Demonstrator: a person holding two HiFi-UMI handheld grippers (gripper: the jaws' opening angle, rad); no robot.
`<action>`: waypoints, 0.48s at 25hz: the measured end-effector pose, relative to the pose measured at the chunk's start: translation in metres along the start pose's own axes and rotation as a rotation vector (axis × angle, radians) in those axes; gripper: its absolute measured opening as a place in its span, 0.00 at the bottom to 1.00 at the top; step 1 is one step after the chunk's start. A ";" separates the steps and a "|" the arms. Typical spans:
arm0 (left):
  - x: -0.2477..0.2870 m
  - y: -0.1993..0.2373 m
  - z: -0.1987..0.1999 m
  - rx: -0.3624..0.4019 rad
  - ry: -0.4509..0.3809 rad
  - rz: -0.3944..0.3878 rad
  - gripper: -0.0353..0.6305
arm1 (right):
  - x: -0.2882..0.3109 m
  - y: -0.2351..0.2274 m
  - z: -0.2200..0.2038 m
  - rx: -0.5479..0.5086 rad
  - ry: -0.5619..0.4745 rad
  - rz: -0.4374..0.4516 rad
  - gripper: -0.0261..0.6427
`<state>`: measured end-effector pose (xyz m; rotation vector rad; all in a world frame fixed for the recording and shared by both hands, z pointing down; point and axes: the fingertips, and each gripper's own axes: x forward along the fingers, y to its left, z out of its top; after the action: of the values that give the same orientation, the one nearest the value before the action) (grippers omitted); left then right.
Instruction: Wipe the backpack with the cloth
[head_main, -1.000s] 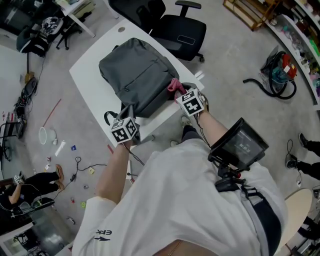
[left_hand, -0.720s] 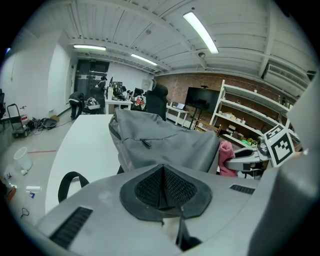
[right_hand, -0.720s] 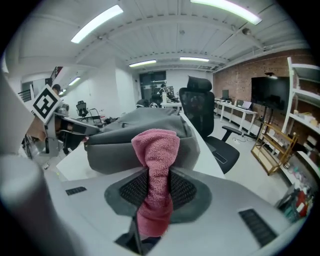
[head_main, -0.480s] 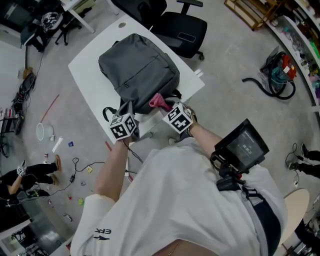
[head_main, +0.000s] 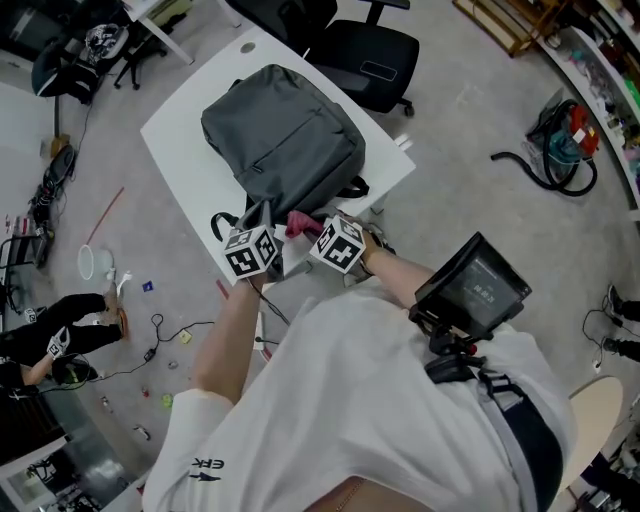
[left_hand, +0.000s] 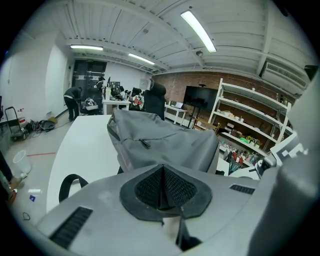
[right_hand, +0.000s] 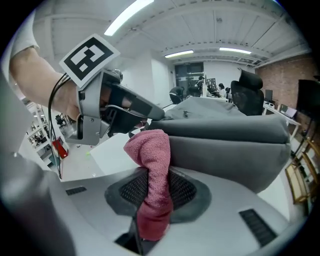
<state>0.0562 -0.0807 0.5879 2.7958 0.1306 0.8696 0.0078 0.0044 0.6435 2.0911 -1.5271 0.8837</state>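
Backpack (head_main: 285, 150) wiping looks to be in its working step: the right gripper (right_hand: 150, 197) has its jaws clamped on a folded pink cloth (right_hand: 150, 155), whose free end stands up just beside the near edge of the bag. The left gripper (left_hand: 162, 187), close by, has its jaws pressed together with nothing between them. Next, I judge, the cloth must be pressed onto the fabric and drawn across the front panel; the bag lies flat on a white table (head_main: 185, 150), grey and soft, with a zip (left_hand: 144, 143) across its front and black straps (head_main: 218, 225) at the near end.
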 end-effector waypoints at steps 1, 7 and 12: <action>0.000 0.000 -0.001 0.001 -0.001 -0.002 0.06 | -0.002 -0.005 -0.001 0.002 0.000 -0.009 0.19; 0.004 0.001 -0.001 0.007 -0.001 -0.013 0.06 | -0.021 -0.048 -0.010 0.069 -0.008 -0.103 0.19; 0.003 -0.001 0.000 0.009 -0.001 -0.019 0.06 | -0.043 -0.101 -0.025 0.158 -0.006 -0.219 0.19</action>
<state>0.0588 -0.0795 0.5892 2.7989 0.1609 0.8649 0.0882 0.0826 0.6360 2.3206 -1.2355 0.9418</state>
